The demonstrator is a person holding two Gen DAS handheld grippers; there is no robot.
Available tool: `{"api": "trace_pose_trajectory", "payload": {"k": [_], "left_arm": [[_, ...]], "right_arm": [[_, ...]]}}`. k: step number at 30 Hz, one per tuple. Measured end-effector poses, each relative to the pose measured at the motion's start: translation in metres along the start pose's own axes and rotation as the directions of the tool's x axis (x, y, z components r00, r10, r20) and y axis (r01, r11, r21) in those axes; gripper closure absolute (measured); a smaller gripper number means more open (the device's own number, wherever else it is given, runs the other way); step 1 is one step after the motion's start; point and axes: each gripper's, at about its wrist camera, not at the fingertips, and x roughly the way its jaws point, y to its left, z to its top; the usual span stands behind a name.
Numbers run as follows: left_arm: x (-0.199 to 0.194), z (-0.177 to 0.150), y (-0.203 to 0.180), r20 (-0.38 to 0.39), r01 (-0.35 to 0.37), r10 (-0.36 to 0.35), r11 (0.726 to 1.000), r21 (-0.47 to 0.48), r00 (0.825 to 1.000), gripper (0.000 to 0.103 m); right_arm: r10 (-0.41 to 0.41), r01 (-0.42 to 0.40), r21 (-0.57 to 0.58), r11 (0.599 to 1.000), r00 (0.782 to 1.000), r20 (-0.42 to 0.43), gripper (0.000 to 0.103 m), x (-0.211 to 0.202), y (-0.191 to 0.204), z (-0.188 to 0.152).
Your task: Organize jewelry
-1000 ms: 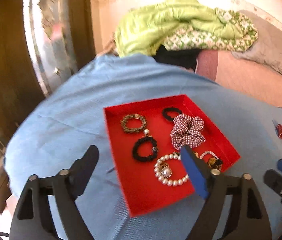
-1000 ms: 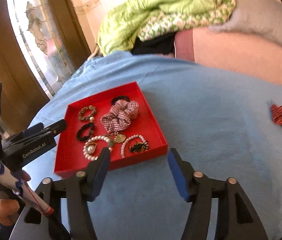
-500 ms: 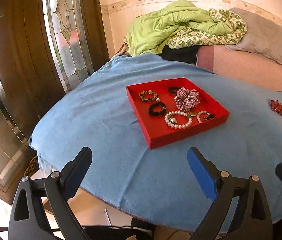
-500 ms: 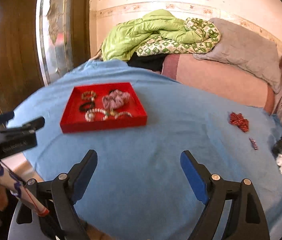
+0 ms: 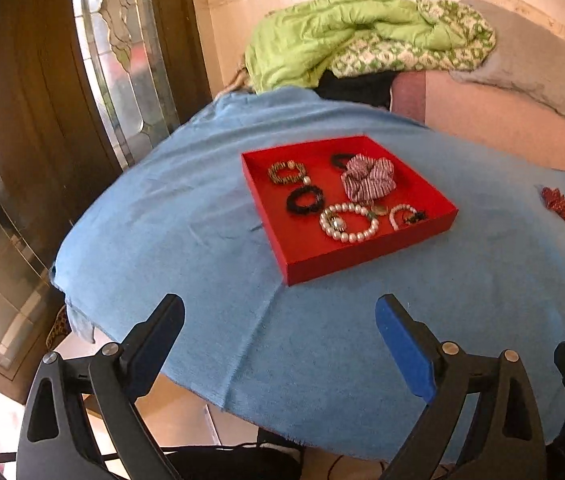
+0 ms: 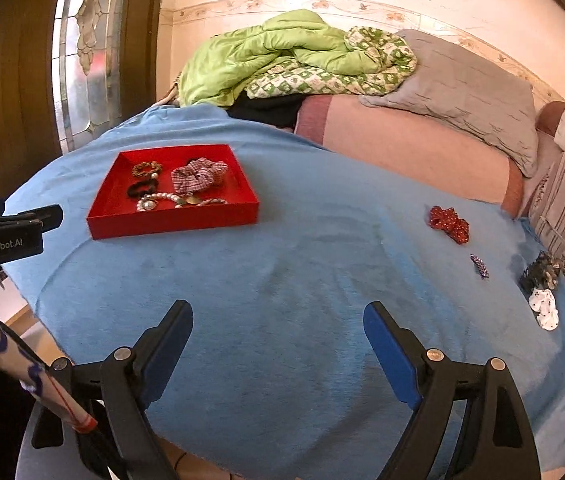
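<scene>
A red tray sits on the blue cloth. It holds a pearl bracelet, black bands, a beaded bracelet and a plaid scrunchie. On the cloth to the right lie a red scrunchie, a small dark clip, a dark hair piece and a white scrunchie. My left gripper and right gripper are both open, empty, and held back over the table's near edge.
The blue cloth covers a round table. A bed with a green quilt and grey pillow stands behind. A wooden door with stained glass is at the left. The left gripper's body shows at the right wrist view's left edge.
Both grippers have pulled back and up from the tray. The tray now looks smaller and farther, and more of the table shows. Both stay open.
</scene>
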Motion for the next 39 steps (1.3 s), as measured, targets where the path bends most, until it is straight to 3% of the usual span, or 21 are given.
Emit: {"api": "trace_pose_trajectory", "payload": {"k": [14, 39], "left_arm": [[0.012, 0.002, -0.013, -0.05, -0.002, 0.003, 0.999, 0.032, 0.999, 0.007], [0.013, 0.002, -0.009, -0.052, -0.029, 0.031, 0.999, 0.036, 0.998, 0.007]], "right_arm": [[-0.004, 0.004, -0.015, 1.0, 0.999, -0.045, 0.013, 0.017, -0.001, -0.007], [-0.02, 0.018, -0.037, 0.999, 0.998, -0.061, 0.013, 0.021, 0.002, -0.009]]}}
